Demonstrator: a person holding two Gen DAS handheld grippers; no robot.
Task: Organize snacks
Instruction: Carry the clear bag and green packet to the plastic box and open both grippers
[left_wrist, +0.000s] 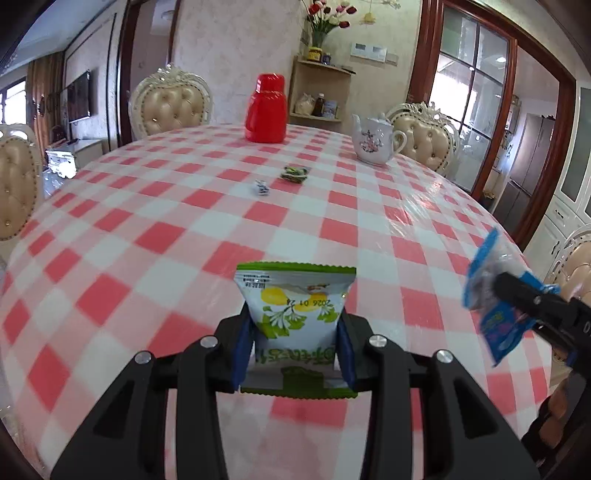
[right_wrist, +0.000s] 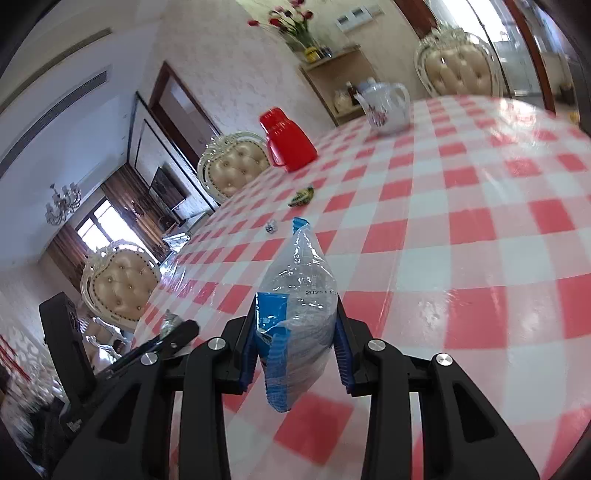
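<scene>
My left gripper is shut on a green and white snack packet with yellow fruit on it, held above the checked tablecloth. My right gripper is shut on a clear and blue snack bag. In the left wrist view that blue bag and the right gripper show at the right edge. Far out on the table lie a small green packet and a tiny wrapped sweet. The left gripper's body shows low at the left of the right wrist view.
A red jug and a white flowered teapot stand at the far side of the red and white checked table. Padded cream chairs ring the table. A shelf with flowers is behind.
</scene>
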